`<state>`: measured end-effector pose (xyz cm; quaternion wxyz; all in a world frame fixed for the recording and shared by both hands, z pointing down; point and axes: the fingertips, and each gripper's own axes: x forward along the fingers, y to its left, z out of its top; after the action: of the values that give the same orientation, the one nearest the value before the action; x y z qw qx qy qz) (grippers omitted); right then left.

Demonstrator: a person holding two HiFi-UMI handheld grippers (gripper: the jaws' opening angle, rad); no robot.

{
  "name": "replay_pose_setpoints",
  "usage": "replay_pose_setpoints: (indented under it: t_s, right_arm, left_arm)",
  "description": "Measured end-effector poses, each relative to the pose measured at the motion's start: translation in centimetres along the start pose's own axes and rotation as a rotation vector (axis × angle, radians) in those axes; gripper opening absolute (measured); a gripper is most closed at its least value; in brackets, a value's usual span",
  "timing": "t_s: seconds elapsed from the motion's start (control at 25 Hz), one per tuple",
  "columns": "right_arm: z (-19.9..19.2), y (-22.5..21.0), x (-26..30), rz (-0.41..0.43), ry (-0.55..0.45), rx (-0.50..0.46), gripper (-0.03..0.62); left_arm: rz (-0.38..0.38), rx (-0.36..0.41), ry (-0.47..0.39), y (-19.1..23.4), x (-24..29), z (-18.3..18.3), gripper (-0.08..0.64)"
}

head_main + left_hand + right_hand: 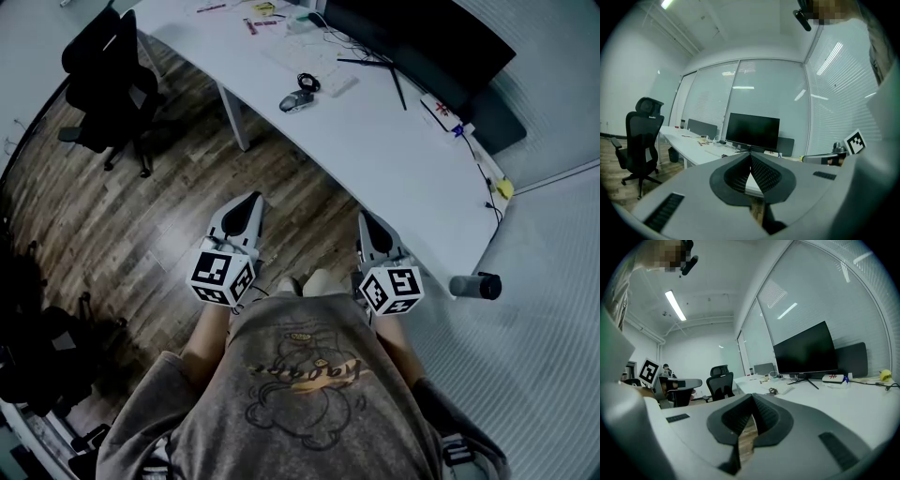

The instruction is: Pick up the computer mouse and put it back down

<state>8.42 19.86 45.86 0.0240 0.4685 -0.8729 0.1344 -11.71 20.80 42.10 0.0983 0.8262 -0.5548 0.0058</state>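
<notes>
Grey computer mouse [295,103] lies on white desk [394,155], long axis left-right, front unclear.

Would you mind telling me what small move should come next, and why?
Probably carry the right gripper forward toward the mouse, opening its jaws: it and the left gripper are shut, empty, and well short of the desk where the mouse lies.

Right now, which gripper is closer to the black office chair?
Left. The left gripper is over the wood floor, with the office chair off to its upper left in the head view. The right gripper is farther right, beside the desk edge.
</notes>
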Motion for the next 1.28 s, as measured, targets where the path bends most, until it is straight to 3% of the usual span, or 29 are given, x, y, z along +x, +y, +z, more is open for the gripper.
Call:
replay_pose_setpoints:
  t_s: [0.68,1.28]
  right_arm:
    - [0.5,-0.7,2.8,-0.019,-0.002,-0.035,0.006]
    - [3.7,-6.3,12.4,0.019,-0.014,-0.010,0.006]
  left_arm:
    - [-0.022,-0.013,-0.016,2.6,3.0,0.0,0.018]
    - [-0.009,-0.003,-0.001,6.0,12.9,2.4,0.018]
